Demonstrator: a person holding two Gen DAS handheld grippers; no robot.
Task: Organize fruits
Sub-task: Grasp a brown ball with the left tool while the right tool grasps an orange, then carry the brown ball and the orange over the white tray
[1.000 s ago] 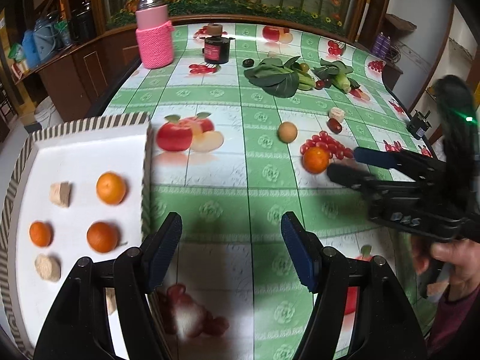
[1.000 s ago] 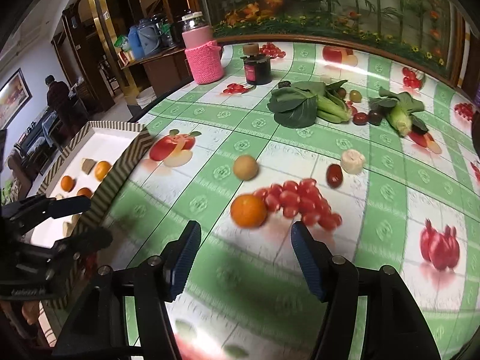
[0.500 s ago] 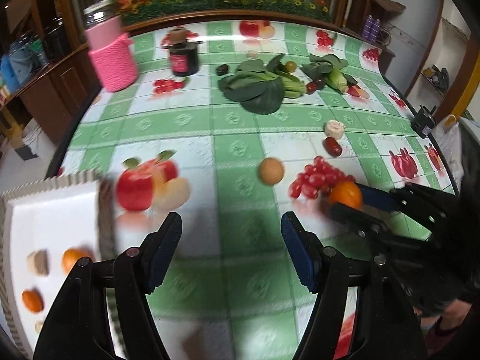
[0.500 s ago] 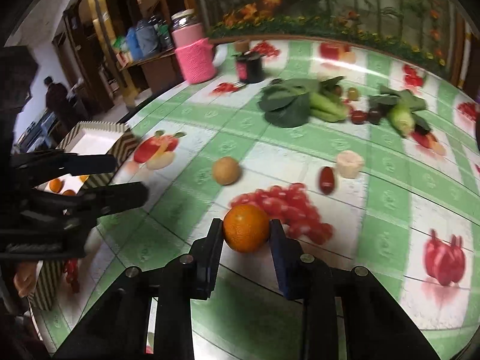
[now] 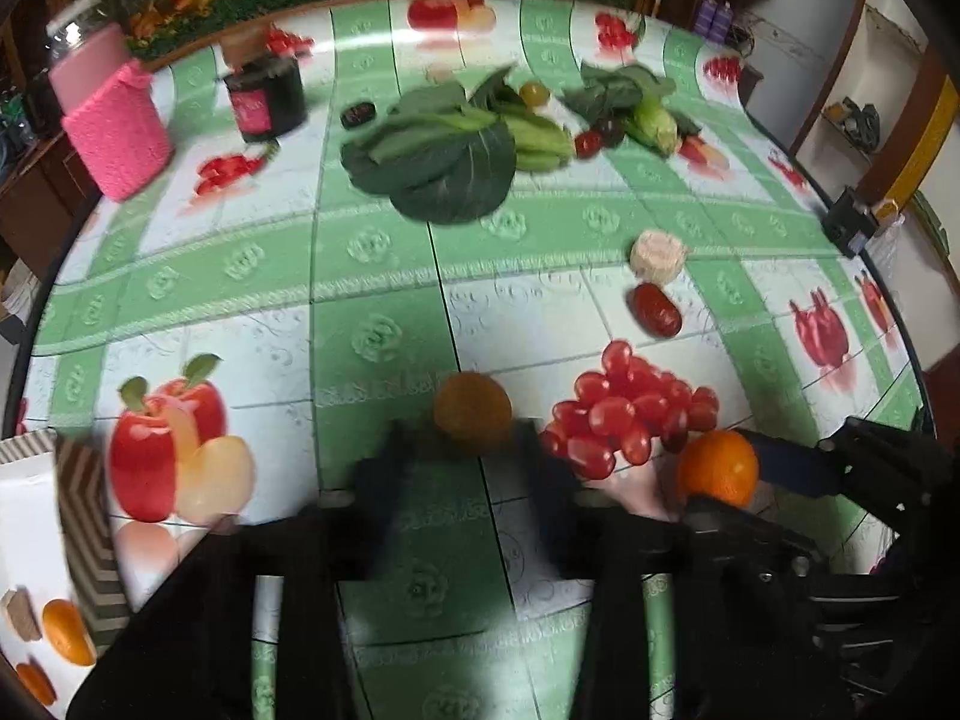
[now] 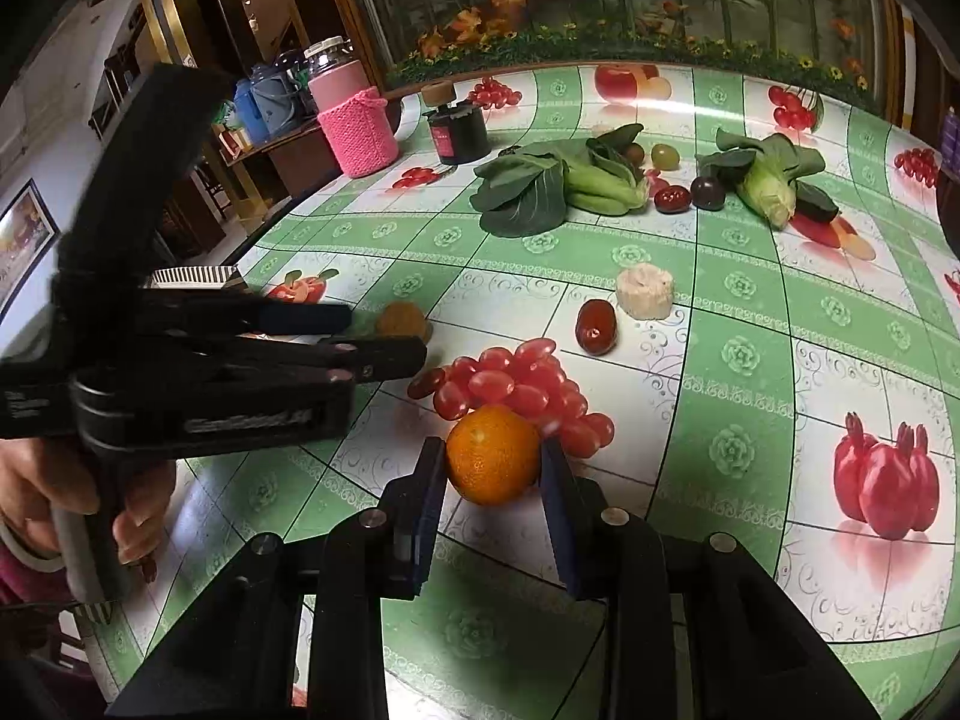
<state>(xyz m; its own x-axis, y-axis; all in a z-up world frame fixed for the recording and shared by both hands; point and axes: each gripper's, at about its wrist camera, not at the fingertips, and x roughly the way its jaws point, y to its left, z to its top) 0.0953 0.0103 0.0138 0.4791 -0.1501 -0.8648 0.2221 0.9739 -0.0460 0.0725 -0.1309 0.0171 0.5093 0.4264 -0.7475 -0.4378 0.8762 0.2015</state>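
Observation:
My right gripper (image 6: 493,468) is shut on an orange (image 6: 492,455), held just above the tablecloth beside a bunch of red grape tomatoes (image 6: 516,387); the orange also shows in the left wrist view (image 5: 717,468). My left gripper (image 5: 465,450) is open, its blurred fingers on either side of a round brown fruit (image 5: 473,414), also seen in the right wrist view (image 6: 401,319). A white tray (image 5: 36,540) at the lower left holds oranges (image 5: 66,630) and pale chunks.
A red date (image 6: 595,327) and a pale chunk (image 6: 644,290) lie past the tomatoes. Leafy greens (image 6: 540,186), corn (image 6: 771,186), a dark jar (image 6: 457,129) and a pink-sleeved jar (image 6: 354,120) stand at the back.
My left gripper swung right from the tray and moved up around the brown fruit. My right gripper closed on the orange and holds it.

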